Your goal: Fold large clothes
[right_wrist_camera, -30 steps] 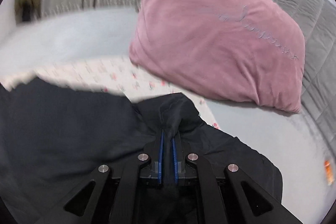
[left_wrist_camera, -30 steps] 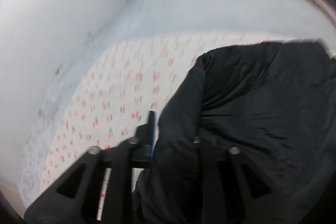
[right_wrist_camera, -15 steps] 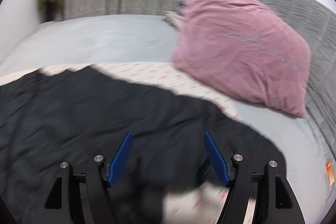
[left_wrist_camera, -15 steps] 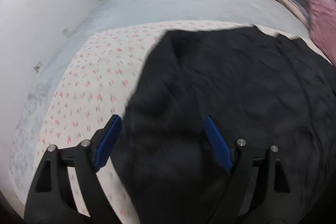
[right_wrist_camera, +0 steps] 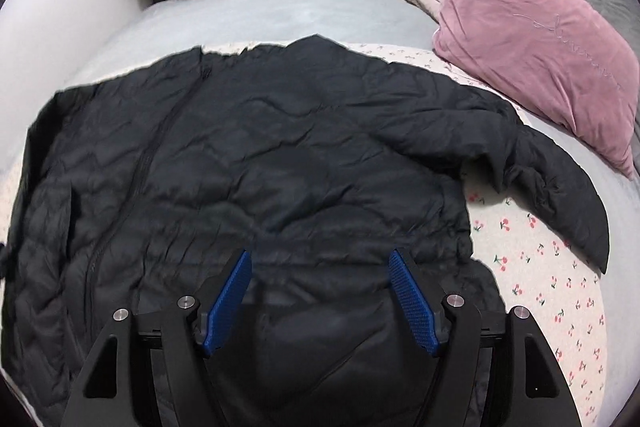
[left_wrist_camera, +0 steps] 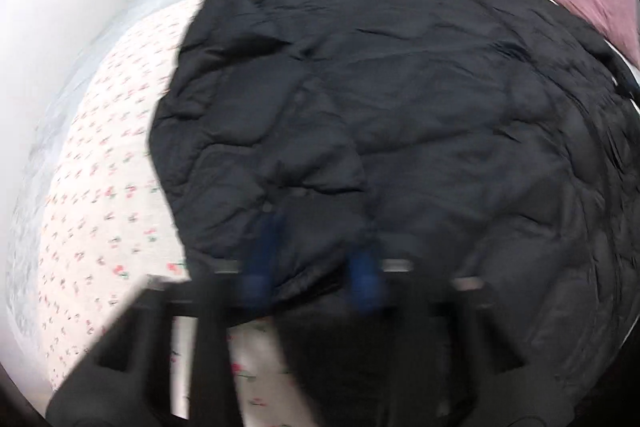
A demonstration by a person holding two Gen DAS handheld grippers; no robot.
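Left wrist view: a second ago the left gripper (left_wrist_camera: 312, 275) was pulling a bunched edge of the black jacket (left_wrist_camera: 380, 99) across the cherry-print sheet (left_wrist_camera: 100, 195); half a second ago its jaws stood wide over the cloth. Now the jacket lies spread over most of the bed, from about 10 o'clock round to 4 o'clock, and the picture is smeared by motion. The jaws are closing, with the jacket's near hem between the blurred blue pads (left_wrist_camera: 256, 267); whether they have pinched it yet I cannot tell. This reads as a fresh grasp at the hem, the start of the next fold.

Right wrist view: a second ago the right gripper (right_wrist_camera: 320, 291) was clamped on a peak of fabric; now it has let go and stands wide, its pads (right_wrist_camera: 412, 303) hovering above the jacket (right_wrist_camera: 280, 147), holding nothing. The garment lies flat, zip running towards 10 o'clock, one sleeve (right_wrist_camera: 552, 187) trailing to 3 o'clock, near the pink pillow (right_wrist_camera: 540, 43). That sleeve probably needs folding in next.
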